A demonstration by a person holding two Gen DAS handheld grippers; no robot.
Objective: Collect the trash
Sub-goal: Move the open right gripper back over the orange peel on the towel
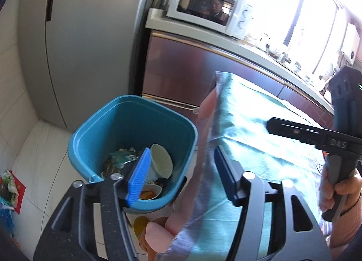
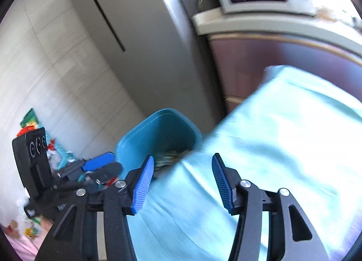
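The left gripper (image 1: 181, 170) is seen nearest in its own view, with its two blue ribbed pads standing apart. A long pink and silver foil wrapper (image 1: 203, 170) hangs between the pads; it lies close to the right pad, but whether it is touched there cannot be told, and it is not pressed from both sides. Just behind the left pad, the blue square plastic waste bin (image 1: 133, 125) is seen from above. Inside the bin a pale paper cup (image 1: 161, 159) lies on its side, next to crumpled dark wrappers (image 1: 117, 159) and some orange scraps (image 1: 147, 195).

To the right of the bin, a table covered with a light turquoise cloth (image 1: 260, 148) is seen, its edge just beside the bin. Over this cloth the right gripper (image 1: 294, 128) is held by a hand (image 1: 337, 191) in a pink sleeve. In the right wrist view the pads of the right gripper (image 2: 182, 181) are set apart with nothing between them, above the cloth (image 2: 271, 148), and the bin (image 2: 158, 134) is ahead of them, with the left gripper (image 2: 99, 163) to its left.

On the floor left of the bin, colourful litter (image 2: 31, 120) is scattered. Behind the bin a grey tall refrigerator (image 1: 90, 34) stands, and beyond it to the right a white microwave oven (image 1: 208, 7) is placed on a counter (image 1: 260, 50).
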